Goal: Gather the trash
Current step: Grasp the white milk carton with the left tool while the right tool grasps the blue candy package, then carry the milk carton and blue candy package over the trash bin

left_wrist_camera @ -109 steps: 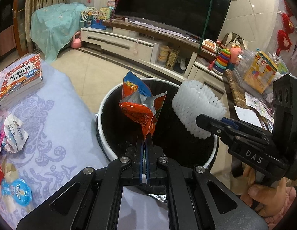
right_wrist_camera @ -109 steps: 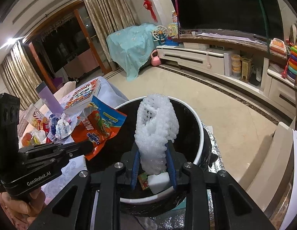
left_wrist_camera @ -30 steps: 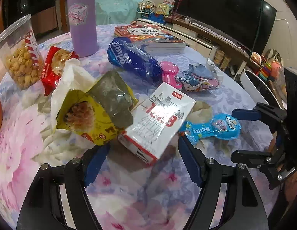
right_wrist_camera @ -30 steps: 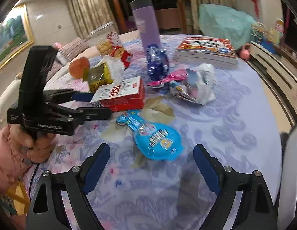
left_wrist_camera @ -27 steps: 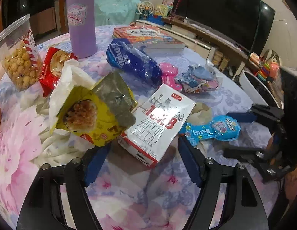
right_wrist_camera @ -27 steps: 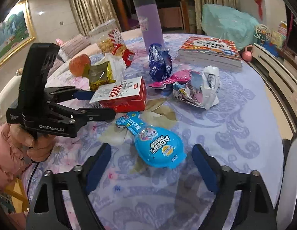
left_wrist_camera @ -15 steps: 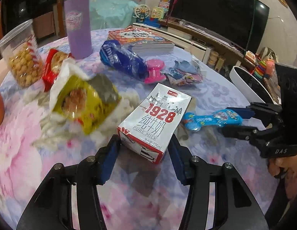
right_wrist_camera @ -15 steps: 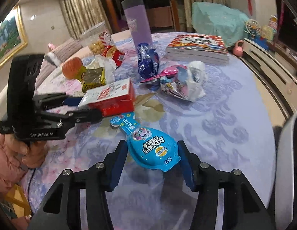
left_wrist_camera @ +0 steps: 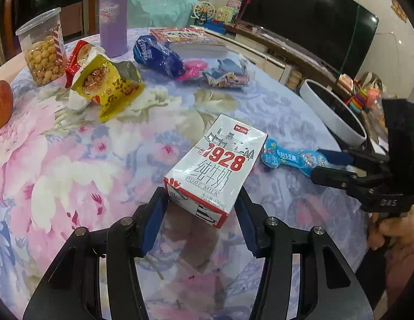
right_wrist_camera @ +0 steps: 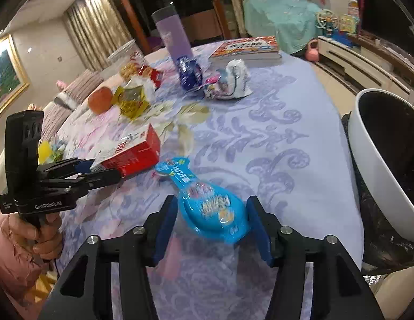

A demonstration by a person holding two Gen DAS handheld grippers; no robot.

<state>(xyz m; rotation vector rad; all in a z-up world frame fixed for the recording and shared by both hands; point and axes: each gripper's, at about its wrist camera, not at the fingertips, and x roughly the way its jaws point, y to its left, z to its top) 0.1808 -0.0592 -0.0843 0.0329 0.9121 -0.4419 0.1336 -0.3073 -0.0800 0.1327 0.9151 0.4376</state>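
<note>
My left gripper [left_wrist_camera: 200, 208] is shut on a white and red "1928" milk carton [left_wrist_camera: 216, 170] and holds it above the flowered tablecloth; the carton also shows in the right wrist view [right_wrist_camera: 132, 152]. My right gripper [right_wrist_camera: 212, 221] is shut on a blue plastic snack pack [right_wrist_camera: 207, 205], lifted off the cloth; the pack also shows in the left wrist view [left_wrist_camera: 292, 157]. The white-rimmed black bin [right_wrist_camera: 385, 157] stands at the table's right edge.
On the table lie a yellow snack bag [left_wrist_camera: 105, 85], a blue wrapper [left_wrist_camera: 158, 56], a crumpled wrapper [left_wrist_camera: 228, 74], a red packet [left_wrist_camera: 78, 58], a nut jar [left_wrist_camera: 42, 50], a purple flask [left_wrist_camera: 113, 13], an apple [right_wrist_camera: 100, 100] and books [right_wrist_camera: 247, 48].
Both grippers have closed on their items and lifted them. The carton and the blue pack now hang above the cloth, nearer the bin side.
</note>
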